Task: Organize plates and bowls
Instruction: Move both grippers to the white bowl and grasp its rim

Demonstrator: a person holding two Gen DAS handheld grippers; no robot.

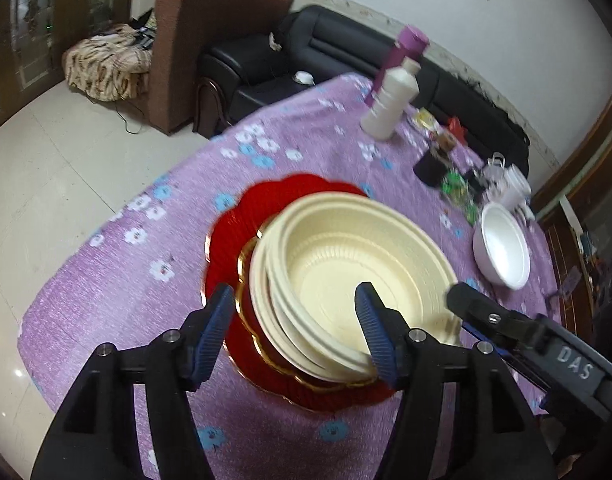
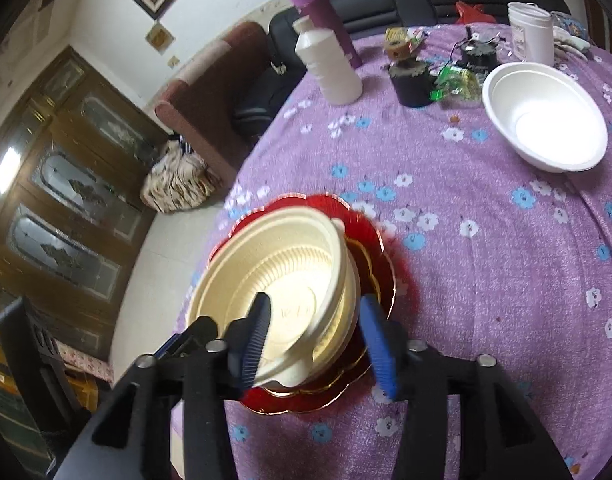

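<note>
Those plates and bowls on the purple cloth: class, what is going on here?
A person with two handheld grippers is stacking dishes. Cream bowls sit nested on red plates on the flowered tablecloth. The left gripper and the right gripper are both open, each straddling the rim of the cream stack from opposite sides. A white bowl stands apart, not yet stacked, near a white bottle.
</note>
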